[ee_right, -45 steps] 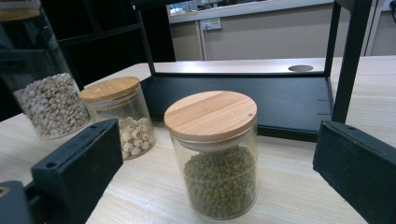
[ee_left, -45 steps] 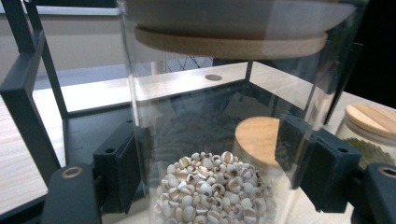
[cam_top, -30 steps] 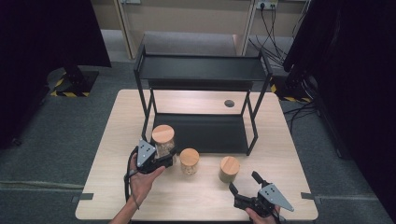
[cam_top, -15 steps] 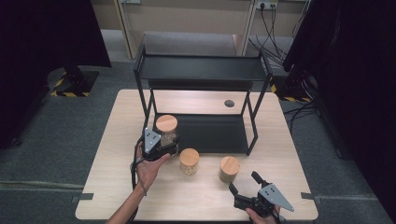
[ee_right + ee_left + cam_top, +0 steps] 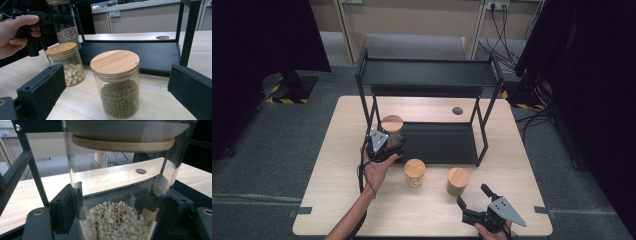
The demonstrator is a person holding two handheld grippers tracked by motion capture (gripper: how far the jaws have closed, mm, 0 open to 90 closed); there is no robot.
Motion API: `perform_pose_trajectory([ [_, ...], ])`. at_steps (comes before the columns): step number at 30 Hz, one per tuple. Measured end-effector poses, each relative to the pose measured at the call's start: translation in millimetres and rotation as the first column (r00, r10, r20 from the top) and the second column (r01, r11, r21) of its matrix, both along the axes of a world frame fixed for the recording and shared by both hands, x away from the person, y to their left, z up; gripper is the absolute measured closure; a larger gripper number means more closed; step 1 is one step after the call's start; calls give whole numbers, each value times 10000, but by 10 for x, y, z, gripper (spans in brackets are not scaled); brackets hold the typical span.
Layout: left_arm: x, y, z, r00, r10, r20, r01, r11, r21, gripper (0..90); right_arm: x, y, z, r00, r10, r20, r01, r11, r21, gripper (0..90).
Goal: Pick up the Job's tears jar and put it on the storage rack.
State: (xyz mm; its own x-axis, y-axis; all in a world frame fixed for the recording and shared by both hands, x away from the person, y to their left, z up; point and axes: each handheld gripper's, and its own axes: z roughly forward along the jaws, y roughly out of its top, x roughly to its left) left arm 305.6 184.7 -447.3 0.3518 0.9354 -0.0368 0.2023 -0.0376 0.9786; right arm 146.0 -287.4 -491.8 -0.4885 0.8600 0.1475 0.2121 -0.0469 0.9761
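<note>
Setting: pale wooden table (image 5: 337,200) on grey carpet, with a black two-tier metal rack (image 5: 427,75) standing on its far half.
Left gripper (image 5: 384,142): held in the person's left hand (image 5: 376,167), its jaws clenched around a tall glass jar (image 5: 392,131) at the rack's front-left corner.
Tall jar: wooden lid, pale round grains filling its lower part — the left gripper view looks straight through the glass.
Right gripper (image 5: 474,197): at the table's near right edge, jaws spread wide and empty, pointing toward the jars.
Middle jar (image 5: 414,172): short, wooden lid, pale round seeds inside; it stands on the table in front of the rack.
Green jar (image 5: 116,85): wooden lid, small green beans inside — it stands nearest the right gripper, apart from its jaws.
</note>
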Motion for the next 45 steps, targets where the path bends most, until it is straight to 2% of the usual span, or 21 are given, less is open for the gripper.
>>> perform_pose_trajectory([
  [5,52,-45,-27,9998,174,31,-174,9998,-2,250,1,-4,-1,10000,-9,-3,9,10000,20,18],
  [11,124,-121,-52,9995,310,-17,-309,9993,201,250,-3,-5,-1,10000,6,11,-7,10000,38,18],
  [21,226,-213,-111,9985,517,-185,-517,9987,11,250,-2,-12,-1,10000,5,20,-5,10000,88,18],
  [24,249,-223,-133,9983,532,-232,-531,9986,71,250,-3,-16,-1,10000,7,41,-7,9999,115,18],
  [30,262,-235,-156,9975,653,-281,-650,9978,131,250,-1,-16,-2,10000,31,37,-32,9999,114,18],
  [40,258,-217,-211,9982,566,-183,-565,9984,99,249,-5,-10,-3,10000,44,58,-44,9999,112,18],
  [45,261,-197,-196,9983,520,-271,-518,9986,85,247,-10,-12,-2,10000,26,74,-27,9999,120,18],
])
